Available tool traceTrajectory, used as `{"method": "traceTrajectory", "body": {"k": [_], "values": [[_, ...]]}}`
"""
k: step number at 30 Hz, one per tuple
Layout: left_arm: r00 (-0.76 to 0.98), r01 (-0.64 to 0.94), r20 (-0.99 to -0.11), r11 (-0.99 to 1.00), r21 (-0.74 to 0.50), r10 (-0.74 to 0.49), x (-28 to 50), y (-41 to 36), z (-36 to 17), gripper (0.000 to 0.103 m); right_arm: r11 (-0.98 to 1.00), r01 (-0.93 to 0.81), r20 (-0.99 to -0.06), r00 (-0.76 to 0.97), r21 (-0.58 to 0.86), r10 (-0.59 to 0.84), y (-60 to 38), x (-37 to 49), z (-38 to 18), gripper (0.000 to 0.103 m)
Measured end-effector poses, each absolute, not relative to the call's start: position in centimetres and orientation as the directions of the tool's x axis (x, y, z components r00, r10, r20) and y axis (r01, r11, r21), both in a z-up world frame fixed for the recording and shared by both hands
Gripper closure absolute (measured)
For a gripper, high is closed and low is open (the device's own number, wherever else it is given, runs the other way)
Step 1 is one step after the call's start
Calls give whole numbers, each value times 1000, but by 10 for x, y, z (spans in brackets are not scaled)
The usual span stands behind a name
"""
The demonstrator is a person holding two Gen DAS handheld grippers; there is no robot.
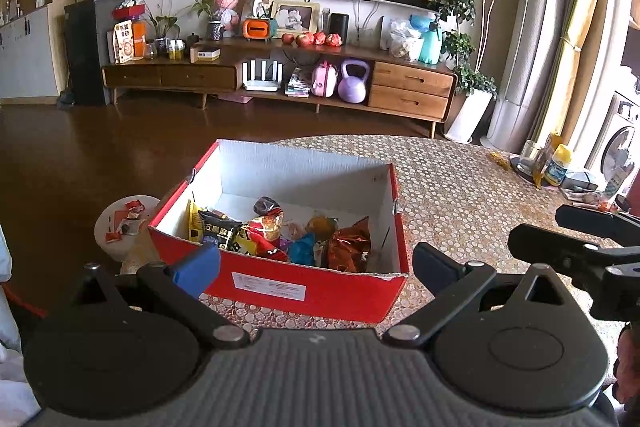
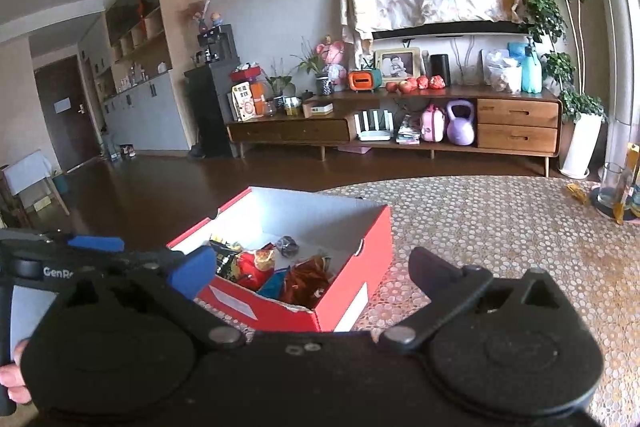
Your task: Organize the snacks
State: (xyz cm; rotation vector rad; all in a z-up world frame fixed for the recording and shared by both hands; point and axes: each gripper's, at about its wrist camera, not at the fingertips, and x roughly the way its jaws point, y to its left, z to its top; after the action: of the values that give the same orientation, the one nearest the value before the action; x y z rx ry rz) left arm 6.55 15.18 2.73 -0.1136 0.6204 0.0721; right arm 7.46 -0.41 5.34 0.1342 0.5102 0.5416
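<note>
Left gripper (image 1: 316, 263): nearest the camera, fingers spread wide and holding nothing, raised just in front of the box's near wall.
Right gripper (image 2: 312, 267): also spread wide and holding nothing, beside the left gripper, which shows at the left edge of the right wrist view.
Red box (image 1: 320, 291): open cardboard box, white inside, resting on the surface at its left edge.
Snacks (image 1: 280, 235): a heap of packets inside the box, against its near wall; black, red, blue and orange-brown wrappers lie touching one another.
Surface (image 1: 460, 195): covered in a pebble-patterned cloth, bare to the right of the box.
Stool (image 1: 120, 223): small, round, left of the box, with torn red wrappers on top.
TV cabinet (image 1: 412, 87): low wooden unit along the far wall.
</note>
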Motion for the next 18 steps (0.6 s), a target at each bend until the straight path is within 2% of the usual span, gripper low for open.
{"method": "traceTrajectory", "body": {"k": [18], "values": [[810, -89, -587, 991, -99, 14, 61, 145, 32, 0, 860, -439, -447, 735, 259, 510, -5, 76, 46, 0]]}}
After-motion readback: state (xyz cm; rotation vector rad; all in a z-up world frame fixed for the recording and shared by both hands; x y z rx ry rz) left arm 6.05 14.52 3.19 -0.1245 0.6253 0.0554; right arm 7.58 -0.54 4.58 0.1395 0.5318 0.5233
